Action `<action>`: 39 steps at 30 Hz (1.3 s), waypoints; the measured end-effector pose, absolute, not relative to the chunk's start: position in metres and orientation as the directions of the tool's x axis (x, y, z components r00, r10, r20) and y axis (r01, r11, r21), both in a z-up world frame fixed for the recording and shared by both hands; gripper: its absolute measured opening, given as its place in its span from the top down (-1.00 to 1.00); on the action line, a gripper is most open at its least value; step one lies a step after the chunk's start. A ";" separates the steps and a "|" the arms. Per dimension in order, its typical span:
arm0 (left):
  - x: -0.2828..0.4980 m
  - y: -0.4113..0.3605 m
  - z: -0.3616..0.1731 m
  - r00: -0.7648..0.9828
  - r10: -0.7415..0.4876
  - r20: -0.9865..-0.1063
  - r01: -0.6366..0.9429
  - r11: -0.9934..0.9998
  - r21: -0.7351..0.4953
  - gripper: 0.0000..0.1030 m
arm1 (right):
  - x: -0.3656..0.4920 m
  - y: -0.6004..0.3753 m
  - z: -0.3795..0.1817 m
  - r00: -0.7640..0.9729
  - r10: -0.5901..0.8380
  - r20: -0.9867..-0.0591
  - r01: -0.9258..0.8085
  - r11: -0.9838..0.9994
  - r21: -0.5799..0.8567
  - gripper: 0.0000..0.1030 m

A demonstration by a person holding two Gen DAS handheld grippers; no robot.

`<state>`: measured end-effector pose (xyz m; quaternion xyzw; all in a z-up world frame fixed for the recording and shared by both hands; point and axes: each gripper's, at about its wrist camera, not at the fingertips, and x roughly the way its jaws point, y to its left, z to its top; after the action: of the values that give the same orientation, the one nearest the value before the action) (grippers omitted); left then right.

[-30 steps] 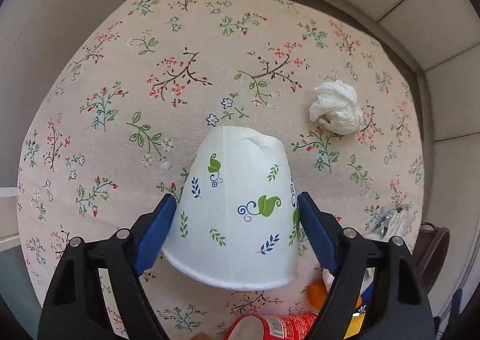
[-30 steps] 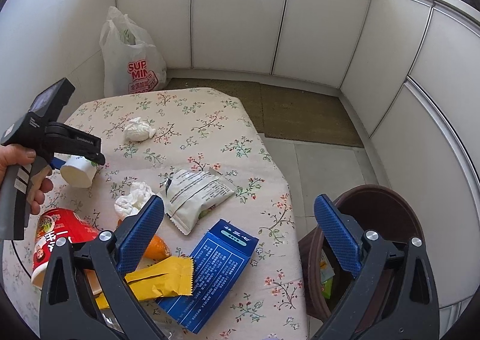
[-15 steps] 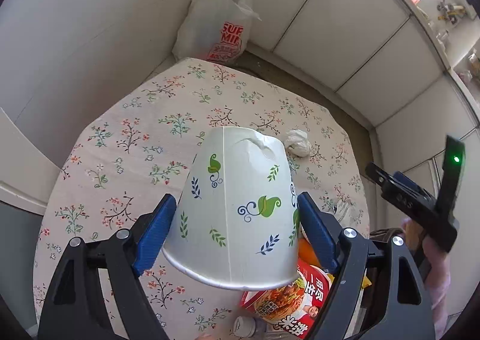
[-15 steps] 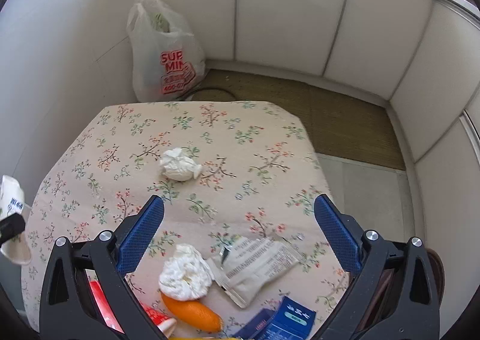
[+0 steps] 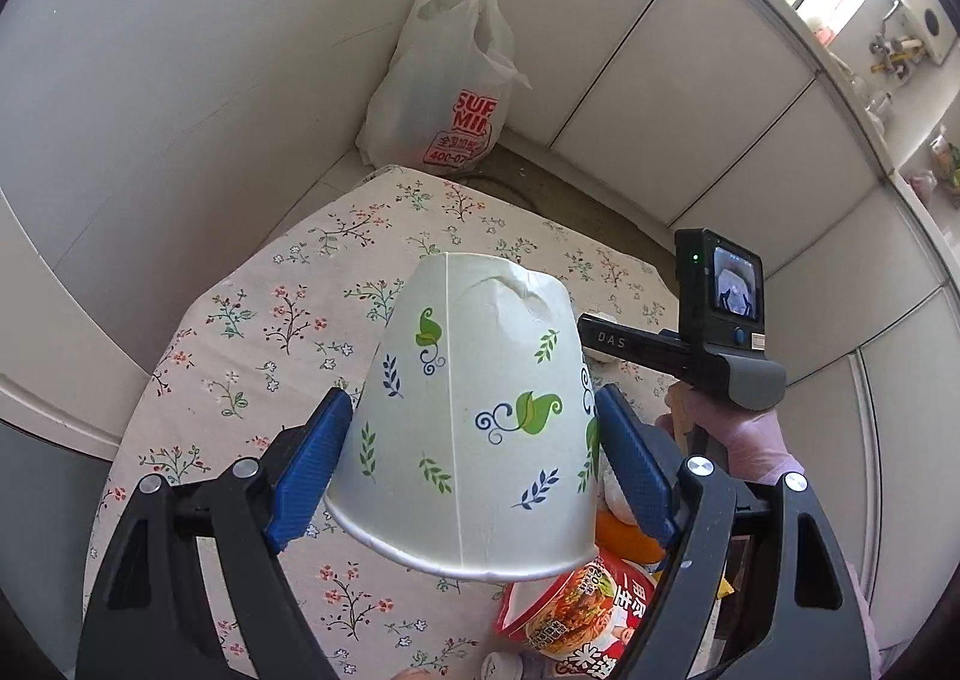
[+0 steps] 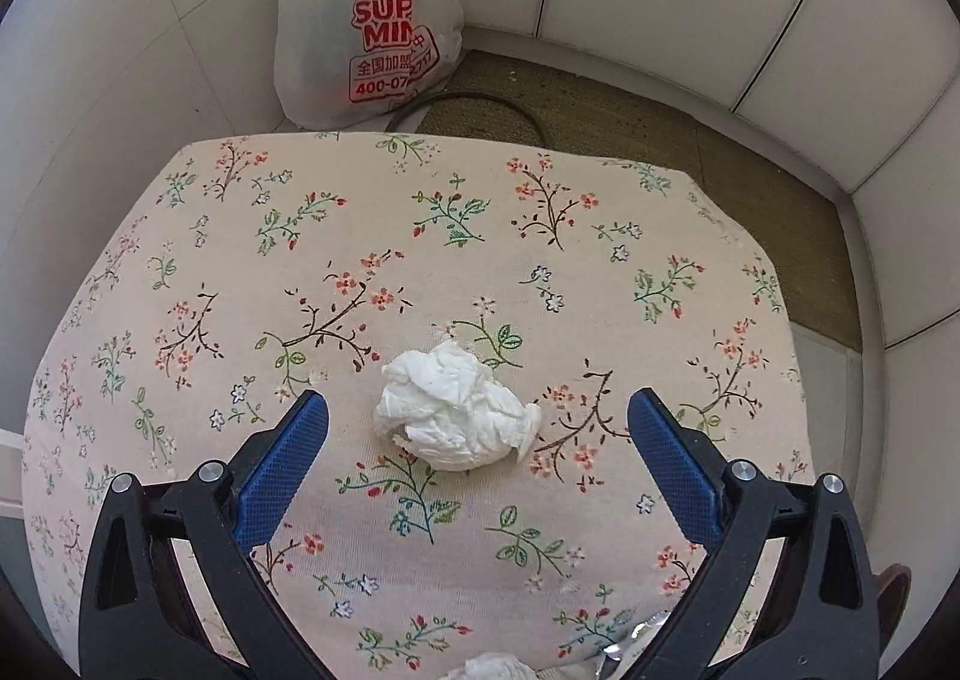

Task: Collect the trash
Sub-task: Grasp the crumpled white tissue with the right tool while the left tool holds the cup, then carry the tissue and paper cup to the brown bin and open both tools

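The left gripper (image 5: 474, 458) has its blue pads pressed on either side of a white paper cup printed with green and blue leaves (image 5: 474, 416), held upside down with the rim toward the camera and lifted above the table. The jaws stand wide because the cup is wide. The cup's base shows a dent, so it is thin, light and easily crushed; the grip sits low on the wall near the rolled rim, which is probably the stiffest place to take it.

The right gripper (image 6: 477, 434) is empty, its jaws spread wide, pointing steeply down at a crumpled white tissue ball (image 6: 456, 416). The ball lies on the floral tablecloth (image 6: 240, 272) between the two blue pads, a little toward the left one and touching neither. It should handle as very light, soft and compressible, not slippery or fragile; closing across its middle, with the tips down close to the cloth, looks the surest hold, though the pads could snag the fabric.

Farther out, a second tissue wad (image 6: 492, 668) shows at the near edge of the right wrist view. In the left wrist view, a red instant-noodle cup (image 5: 576, 602) lies under the held cup. A white plastic shopping bag with red print (image 6: 360, 14) stands on the floor beyond the table's far edge.
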<state>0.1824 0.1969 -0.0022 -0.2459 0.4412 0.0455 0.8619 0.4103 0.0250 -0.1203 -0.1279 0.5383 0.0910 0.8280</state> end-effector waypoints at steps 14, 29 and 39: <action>0.183 0.198 -0.003 0.601 -0.152 -0.785 -0.300 0.867 -0.398 -0.56 | 0.420 0.022 -0.143 0.320 0.025 -0.947 -0.254 0.965 -0.061 0.14; 0.183 0.195 0.001 0.608 -0.182 -0.773 -0.281 0.861 -0.423 -0.56 | 0.378 0.008 -0.116 0.360 0.016 -0.933 -0.277 0.956 -0.091 0.38; 0.172 0.175 0.014 0.631 -0.197 -0.751 -0.236 0.873 -0.427 -0.56 | 0.335 -0.028 -0.059 0.472 0.022 -0.881 -0.237 0.966 -0.103 0.38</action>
<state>0.1720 0.1752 0.0144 -0.2518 0.4296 0.0111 0.8671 0.3348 -0.0281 -0.0594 -0.1060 0.5081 0.0761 0.8513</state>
